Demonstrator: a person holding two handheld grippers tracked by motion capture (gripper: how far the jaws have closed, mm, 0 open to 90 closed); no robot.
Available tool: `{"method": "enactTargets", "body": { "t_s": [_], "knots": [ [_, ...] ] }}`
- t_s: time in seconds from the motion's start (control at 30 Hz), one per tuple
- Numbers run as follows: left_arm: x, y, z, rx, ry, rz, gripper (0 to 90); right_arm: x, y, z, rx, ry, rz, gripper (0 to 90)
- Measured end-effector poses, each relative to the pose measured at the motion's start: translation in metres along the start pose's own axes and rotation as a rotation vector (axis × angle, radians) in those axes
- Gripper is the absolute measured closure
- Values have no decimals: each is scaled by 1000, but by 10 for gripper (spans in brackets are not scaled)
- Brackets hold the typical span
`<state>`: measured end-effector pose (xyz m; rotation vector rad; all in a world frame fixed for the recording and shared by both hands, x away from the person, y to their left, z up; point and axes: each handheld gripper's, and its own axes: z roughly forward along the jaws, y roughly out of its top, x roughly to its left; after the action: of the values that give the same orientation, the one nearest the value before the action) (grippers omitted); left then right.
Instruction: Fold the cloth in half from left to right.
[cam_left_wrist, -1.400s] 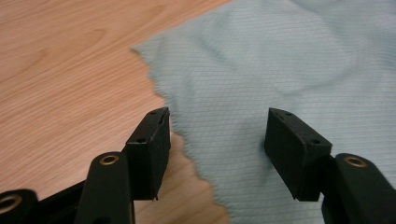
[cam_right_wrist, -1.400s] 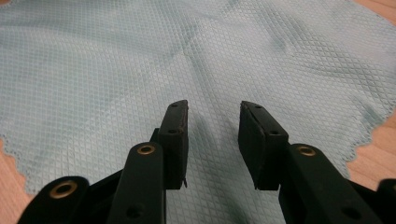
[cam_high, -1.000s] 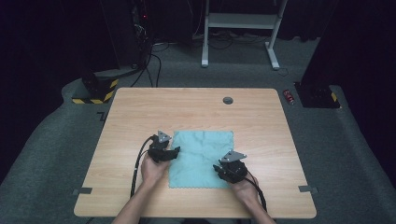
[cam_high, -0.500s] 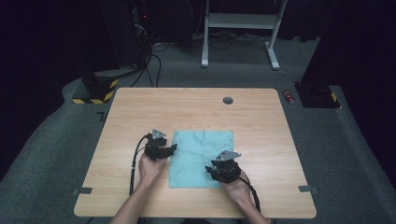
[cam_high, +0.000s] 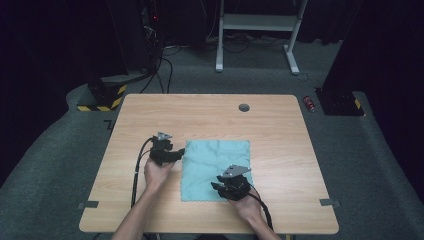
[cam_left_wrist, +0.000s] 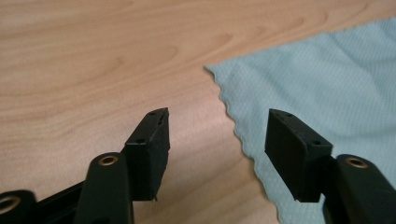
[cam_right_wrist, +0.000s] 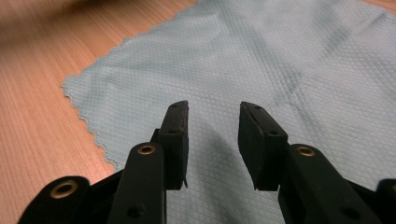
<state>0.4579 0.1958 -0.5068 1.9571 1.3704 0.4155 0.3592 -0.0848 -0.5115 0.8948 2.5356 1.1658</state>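
A pale teal cloth (cam_high: 216, 169) lies flat on the desk (cam_high: 210, 117), toward its near middle. It is roughly square, with a fine waffle weave and small scalloped edges; soft creases cross it, and a faint fold line shows in the right gripper view (cam_right_wrist: 299, 70). In the left gripper view its corner (cam_left_wrist: 327, 79) comes to a point on the wood, the wavy hem running down from it.

The desk is light wood-grain laminate with rounded corners and a small round grommet (cam_high: 244, 107) near its far edge.

The left gripper (cam_high: 176, 154) sits at the cloth's left edge, near the far-left corner. Its fingers (cam_left_wrist: 149, 140) are matte black blocks on arms with brass rivets, spread wide; one stands over bare wood, the other over the hem, and nothing is between them.

The right gripper (cam_high: 218, 188) is over the cloth's near right part, a grey three-cornered plate on top. Its fingers (cam_right_wrist: 175, 135) are partly spread, with a narrower gap than the left pair, and hang over the weave without pinching it.
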Motion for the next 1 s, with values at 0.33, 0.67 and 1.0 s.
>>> {"method": "enactTargets", "body": {
  "t_s": [0.33, 0.67, 1.0],
  "knots": [
    [7, 13, 20, -10, 18, -42, 443, 29, 10, 15, -22, 72, -70, 759],
    [2, 40, 34, 28, 10, 10, 445, 55, 22, 31, -9, 123, -120, 768],
    [2, 38, 45, 40, 41, 6, 474, 74, 25, 42, 0, 169, -157, 729]
  ]
}}
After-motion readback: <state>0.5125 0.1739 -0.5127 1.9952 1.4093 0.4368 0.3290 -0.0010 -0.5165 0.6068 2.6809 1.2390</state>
